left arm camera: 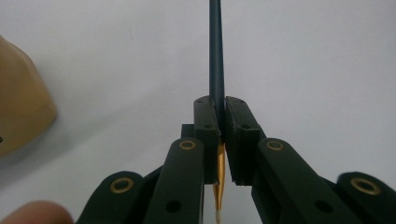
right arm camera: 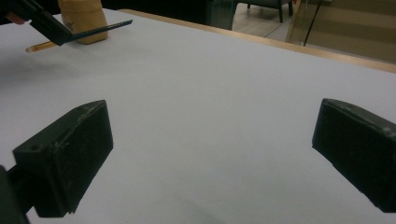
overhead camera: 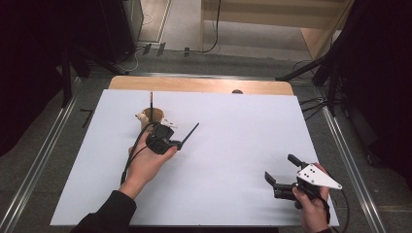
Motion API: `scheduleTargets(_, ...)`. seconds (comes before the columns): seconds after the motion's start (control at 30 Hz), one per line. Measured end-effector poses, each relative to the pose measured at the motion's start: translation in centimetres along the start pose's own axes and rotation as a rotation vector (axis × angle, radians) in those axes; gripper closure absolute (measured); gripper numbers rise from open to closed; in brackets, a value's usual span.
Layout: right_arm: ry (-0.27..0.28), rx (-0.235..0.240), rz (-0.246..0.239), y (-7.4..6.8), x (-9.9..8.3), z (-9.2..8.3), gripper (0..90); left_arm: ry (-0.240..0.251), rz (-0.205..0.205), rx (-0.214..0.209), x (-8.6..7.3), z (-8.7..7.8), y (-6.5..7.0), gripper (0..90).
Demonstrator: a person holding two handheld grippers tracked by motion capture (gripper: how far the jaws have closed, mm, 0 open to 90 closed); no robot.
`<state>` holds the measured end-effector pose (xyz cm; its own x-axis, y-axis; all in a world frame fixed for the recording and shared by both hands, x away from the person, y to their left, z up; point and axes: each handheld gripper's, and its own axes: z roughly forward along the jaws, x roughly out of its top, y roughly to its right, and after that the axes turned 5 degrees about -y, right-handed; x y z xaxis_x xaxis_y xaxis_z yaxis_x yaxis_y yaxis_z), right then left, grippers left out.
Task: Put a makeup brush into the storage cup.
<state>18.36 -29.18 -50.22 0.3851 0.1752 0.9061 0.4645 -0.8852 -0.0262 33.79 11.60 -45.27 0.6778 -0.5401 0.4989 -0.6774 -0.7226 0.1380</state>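
White covering is spread over a wooden table (overhead camera: 204,85), whose bare wood shows along the far edge. Wide open room is seen on the white surface to the right and near side, with floor and cables beyond the far edge. 1 tan cup (overhead camera: 151,118) is set toward the far left of the table, with 1 dark stick standing in it. 1 slim dark brush (overhead camera: 190,132) with a gold ferrule is pinched between the pressed-together jaws of the left gripper (overhead camera: 179,144), just beside the cup and pointing up to the right. The right gripper (overhead camera: 279,172) is held well apart near the right edge, its jaws spread with nothing between them. No writing can be read.
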Motion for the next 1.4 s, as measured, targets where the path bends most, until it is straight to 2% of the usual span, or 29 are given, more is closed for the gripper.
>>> scheduleTargets(0.43, 0.002, 0.010, -0.007, -0.4, 0.1, 0.1, 0.0, 0.086, -0.020, -0.046, -2.1, -1.2, 0.2, 85.0)
scheduleTargets(0.7, 0.003, 0.018, -0.007, -0.9, 0.2, 0.0, 0.0, 0.153, -0.031, -0.078, -3.5, -1.3, 1.0, 85.0)
scheduleTargets(0.83, 0.001, 0.019, -0.004, -1.1, 0.3, 0.1, 0.0, 0.173, -0.015, -0.084, -4.0, -1.3, 1.4, 85.0)
scheduleTargets(0.97, -0.004, 0.024, -0.017, -1.5, 0.6, 0.3, 0.0, 0.218, -0.025, -0.105, -4.5, -1.6, 1.2, 85.0)
scheduleTargets(1.03, -0.005, 0.027, -0.020, -1.7, 0.7, 0.3, 0.0, 0.232, -0.034, -0.133, -4.8, -1.6, 1.0, 84.9)
scheduleTargets(1.1, -0.005, 0.028, -0.020, -1.9, 0.8, 0.4, 0.0, 0.240, -0.033, -0.126, -5.1, -1.7, 1.0, 85.0)
scheduleTargets(1.23, -0.005, 0.038, -0.019, -2.4, 1.1, 0.6, 0.0, 0.274, -0.047, -0.143, -5.5, -2.3, 0.8, 85.0)
scheduleTargets(1.4, 0.003, 0.055, -0.025, -3.2, 1.9, 1.1, 0.0, 0.318, -0.032, -0.140, -5.8, -2.8, 0.9, 84.9)
